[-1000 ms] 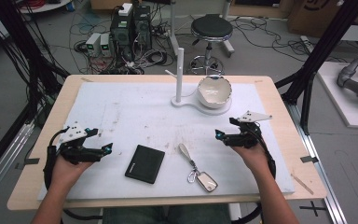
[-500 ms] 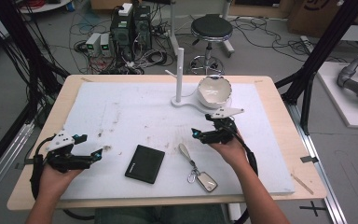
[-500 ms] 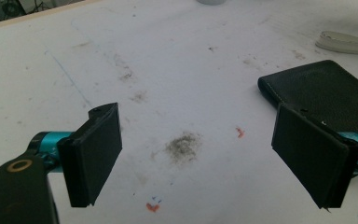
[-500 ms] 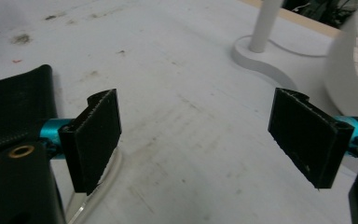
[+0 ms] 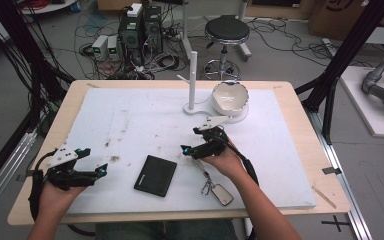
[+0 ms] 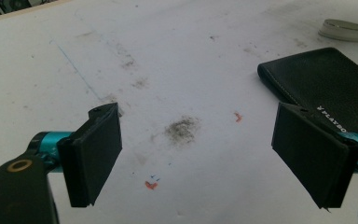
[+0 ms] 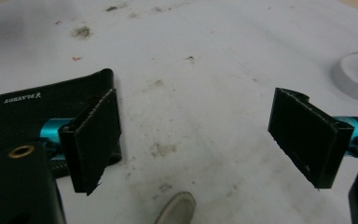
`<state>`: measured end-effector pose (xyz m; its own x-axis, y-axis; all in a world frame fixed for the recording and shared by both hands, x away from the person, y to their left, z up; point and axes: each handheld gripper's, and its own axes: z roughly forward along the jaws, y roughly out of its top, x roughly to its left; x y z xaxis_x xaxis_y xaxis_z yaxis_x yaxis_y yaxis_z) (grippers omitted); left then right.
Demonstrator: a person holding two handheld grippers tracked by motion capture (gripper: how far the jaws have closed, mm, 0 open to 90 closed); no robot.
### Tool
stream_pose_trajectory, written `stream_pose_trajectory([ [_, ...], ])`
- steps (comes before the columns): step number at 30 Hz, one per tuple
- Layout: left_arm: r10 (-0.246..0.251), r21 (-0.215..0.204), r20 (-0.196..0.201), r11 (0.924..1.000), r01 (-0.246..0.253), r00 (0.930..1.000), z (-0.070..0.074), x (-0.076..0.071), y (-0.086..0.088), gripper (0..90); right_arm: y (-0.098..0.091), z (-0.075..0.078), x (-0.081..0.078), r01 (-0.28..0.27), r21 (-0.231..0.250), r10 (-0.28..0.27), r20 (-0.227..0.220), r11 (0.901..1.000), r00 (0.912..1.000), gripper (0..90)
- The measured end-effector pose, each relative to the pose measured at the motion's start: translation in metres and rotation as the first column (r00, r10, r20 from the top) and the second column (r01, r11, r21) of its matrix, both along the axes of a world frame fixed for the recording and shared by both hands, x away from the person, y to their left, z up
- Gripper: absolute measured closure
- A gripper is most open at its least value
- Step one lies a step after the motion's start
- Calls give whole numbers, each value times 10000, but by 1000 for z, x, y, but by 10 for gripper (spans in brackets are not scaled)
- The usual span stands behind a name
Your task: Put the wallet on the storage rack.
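above the key strap (image 5: 198, 165), right gripper (image 5: 196, 141) hangs with fingers spread.

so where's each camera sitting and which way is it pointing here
High view: fixed above the person's side, looking forward and down on the table; both forearms enter from below, with the left gripper and right gripper.
Left gripper view: rides the left gripper, looking along its open jaws at the mat and wallet.
Right gripper view: rides the right gripper, open jaws over the mat, key strap below.
All three share the wallet.
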<state>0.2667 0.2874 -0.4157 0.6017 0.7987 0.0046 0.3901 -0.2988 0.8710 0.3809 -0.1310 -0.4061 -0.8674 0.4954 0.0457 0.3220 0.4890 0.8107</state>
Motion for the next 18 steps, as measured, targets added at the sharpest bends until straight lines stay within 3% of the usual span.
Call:
stream_pose_trajectory([
  [7, 122, 58, 34, 9999, -122, 9999, -1, -8, 7, 159, 24, -5, -1, -711, -267, 704, -245, 9971, 9972, 172],
  [13, 259, 27, 84, 9997, -259, 9996, 0, -16, 11, 159, 51, -13, -2, -1620, -580, 1583, -633, 9851, 9854, 172],
  [18, 275, 95, 80, 9996, -276, 9996, 0, -17, 13, 159, 61, -18, -4, -1917, -734, 1860, -781, 9787, 9794, 173],
])
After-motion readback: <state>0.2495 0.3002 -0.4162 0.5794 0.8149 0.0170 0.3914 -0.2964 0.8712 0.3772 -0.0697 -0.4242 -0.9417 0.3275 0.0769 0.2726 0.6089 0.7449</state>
